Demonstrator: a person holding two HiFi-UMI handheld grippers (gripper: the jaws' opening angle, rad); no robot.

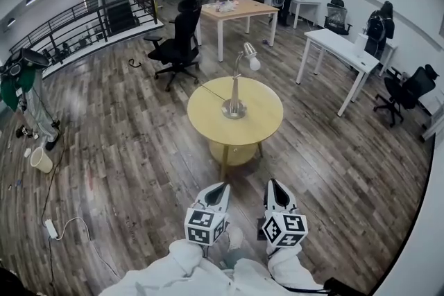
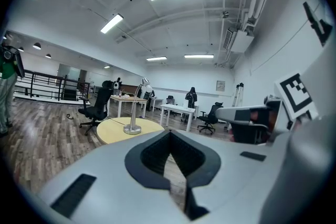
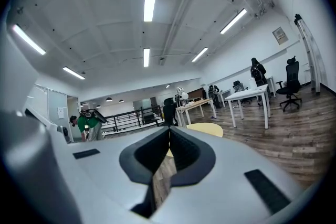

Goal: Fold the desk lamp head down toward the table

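Head view of an open office with a wood floor. A round yellow surface stands at centre, and the lamp rests on it a little toward the far side. Its round base sits flat and its thin stem stands upright, so the long axis is vertical. The stem curves over at the top, and the head is raised, its pale bulb facing about 5 o'clock, toward the right side of the surface.

The left gripper and right gripper are at the bottom of the frame, well apart from the surface and side by side. Both sets of jaws are pressed together with nothing between them.

The lamp lies at about 12 o'clock from the left gripper and 11 o'clock from the right. The left seems slightly nearer and better lined up. Neither is within reach of the head yet.
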